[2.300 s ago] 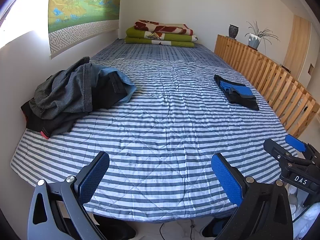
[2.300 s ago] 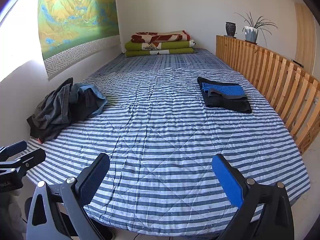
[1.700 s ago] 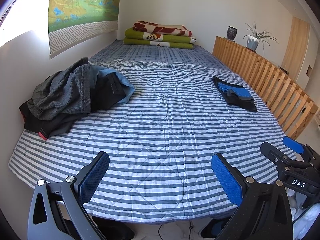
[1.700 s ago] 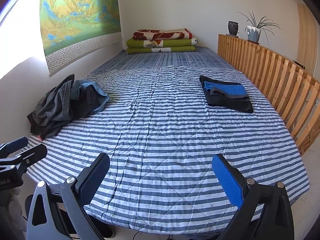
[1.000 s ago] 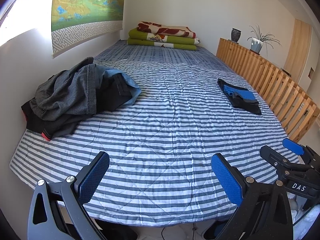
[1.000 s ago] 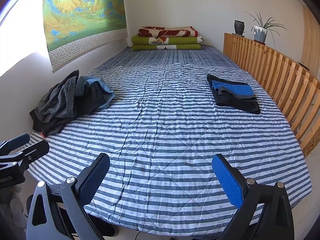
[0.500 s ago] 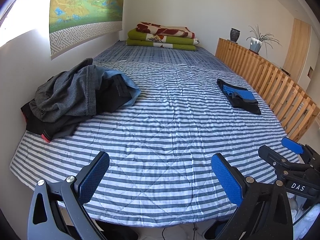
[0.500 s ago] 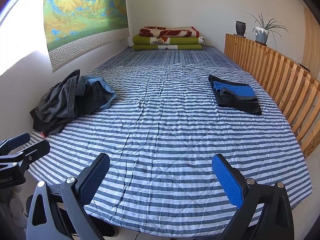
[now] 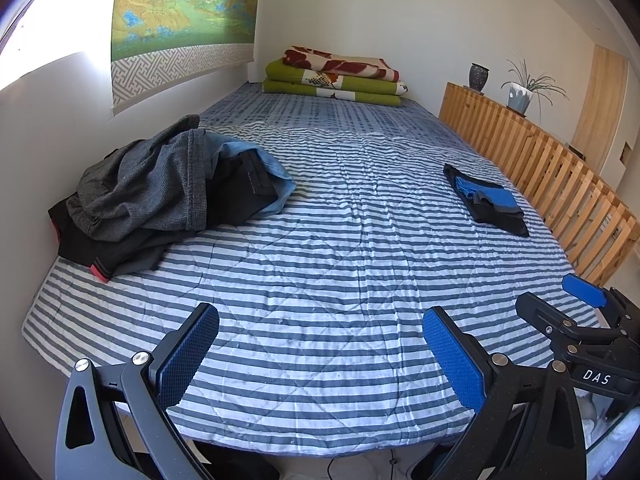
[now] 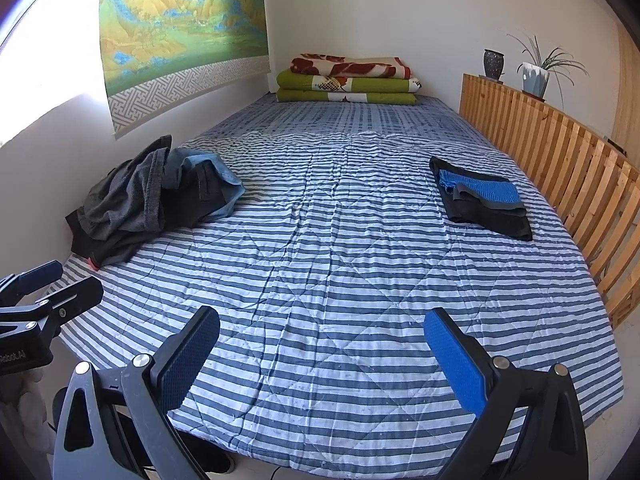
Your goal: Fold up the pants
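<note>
A rumpled heap of pants (image 9: 160, 196) (image 10: 152, 200), grey, black and light blue, lies on the left side of the striped bed (image 9: 328, 264) (image 10: 340, 272) against the wall. On the right side sits a neat stack of folded dark and blue garments (image 9: 486, 202) (image 10: 482, 198). My left gripper (image 9: 318, 354) hovers open over the bed's near edge, nothing between its blue pads. My right gripper (image 10: 320, 354) is also open and empty above the near edge. Each gripper shows at the other view's margin.
Folded green and red blankets (image 9: 336, 80) (image 10: 348, 80) rest at the bed's far end. A wooden slatted rail (image 9: 544, 176) (image 10: 560, 168) runs along the right side, with a vase and a potted plant (image 10: 536, 70) on it. A landscape hanging (image 10: 176, 28) covers the left wall.
Both grippers have drifted slightly forward and leftward over the near edge; the bed and clothes lie as before. Both stay open and empty.
</note>
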